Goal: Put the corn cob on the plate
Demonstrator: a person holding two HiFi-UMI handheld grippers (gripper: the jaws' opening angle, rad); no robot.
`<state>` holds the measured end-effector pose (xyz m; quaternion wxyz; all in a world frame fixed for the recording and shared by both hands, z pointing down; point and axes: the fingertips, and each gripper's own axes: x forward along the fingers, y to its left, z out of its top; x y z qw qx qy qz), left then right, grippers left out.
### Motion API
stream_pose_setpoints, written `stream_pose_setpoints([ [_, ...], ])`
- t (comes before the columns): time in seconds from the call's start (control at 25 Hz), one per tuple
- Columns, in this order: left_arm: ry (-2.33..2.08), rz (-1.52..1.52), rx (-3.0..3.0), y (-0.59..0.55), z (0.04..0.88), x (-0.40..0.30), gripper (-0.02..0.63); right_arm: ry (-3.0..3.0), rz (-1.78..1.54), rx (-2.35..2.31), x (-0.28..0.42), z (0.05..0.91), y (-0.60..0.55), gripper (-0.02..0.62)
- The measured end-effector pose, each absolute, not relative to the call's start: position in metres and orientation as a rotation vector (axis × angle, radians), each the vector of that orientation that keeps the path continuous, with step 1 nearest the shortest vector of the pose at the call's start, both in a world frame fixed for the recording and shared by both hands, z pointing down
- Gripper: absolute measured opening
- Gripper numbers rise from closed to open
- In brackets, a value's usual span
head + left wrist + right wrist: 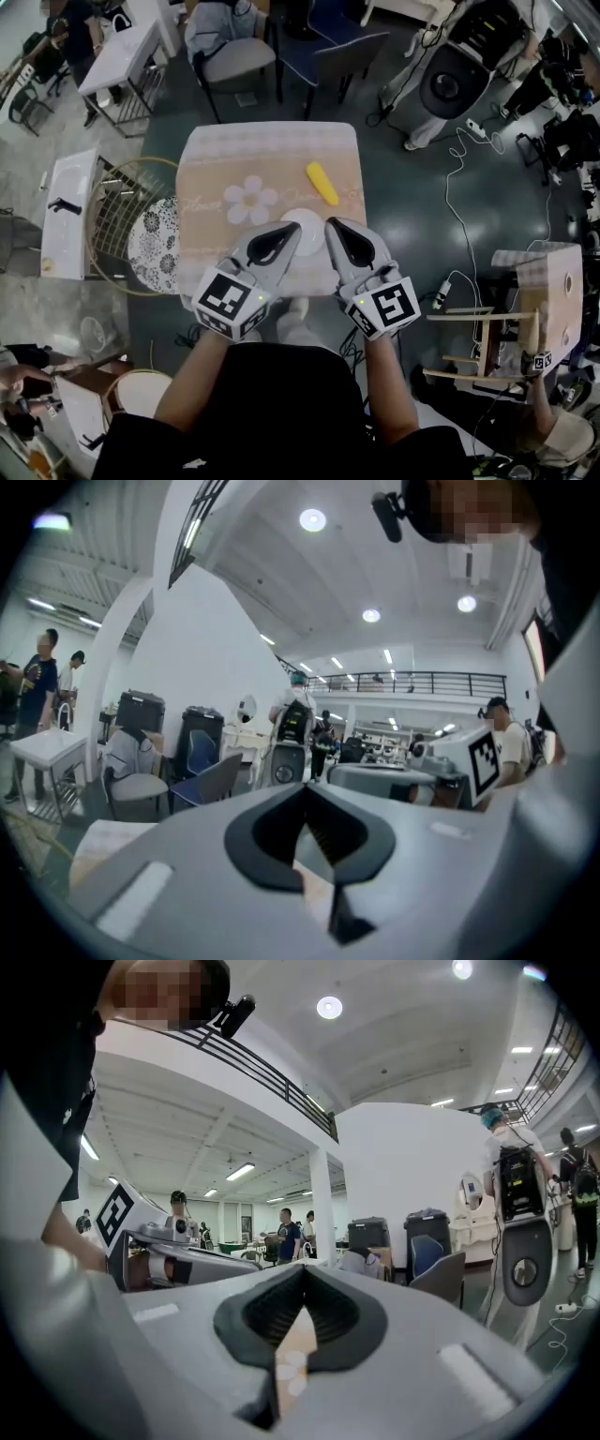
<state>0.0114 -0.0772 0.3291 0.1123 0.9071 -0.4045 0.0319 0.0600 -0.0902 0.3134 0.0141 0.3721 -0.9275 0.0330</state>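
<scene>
A yellow corn cob (322, 183) lies on the floral pink cloth of the small table (216, 159), right of its middle. A white plate (308, 227) sits at the table's near edge, partly covered by both grippers. My left gripper (292, 229) hovers over the plate's left side, jaws together and empty. My right gripper (331, 226) hovers over the plate's right side, also shut and empty. The cob lies a short way beyond the right gripper's tip. In the left gripper view the left gripper (303, 794) points level across the room; the right gripper (305, 1274) does the same in its own view.
Chairs (230, 56) stand behind the table. A wire rack (122, 216) with a patterned round plate (153, 246) and a white sink unit (66, 211) stand to the left. A wooden stool (525, 309) and floor cables (469, 187) are to the right.
</scene>
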Motion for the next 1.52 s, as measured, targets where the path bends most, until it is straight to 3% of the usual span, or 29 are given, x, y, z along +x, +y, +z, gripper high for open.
stream_pose_setpoints([
  [0.6, -1.328, 0.113, 2.567, -0.124, 0.344, 0.000, 0.008, -2.852, 0.199, 1.125, 0.071, 0.344, -0.146, 0.002],
  [1.52, -1.111, 0.252, 2.547, -0.176, 0.401, -0.054, 0.008, -2.617, 0.299, 1.332, 0.038, 0.423, -0.217, 0.002],
])
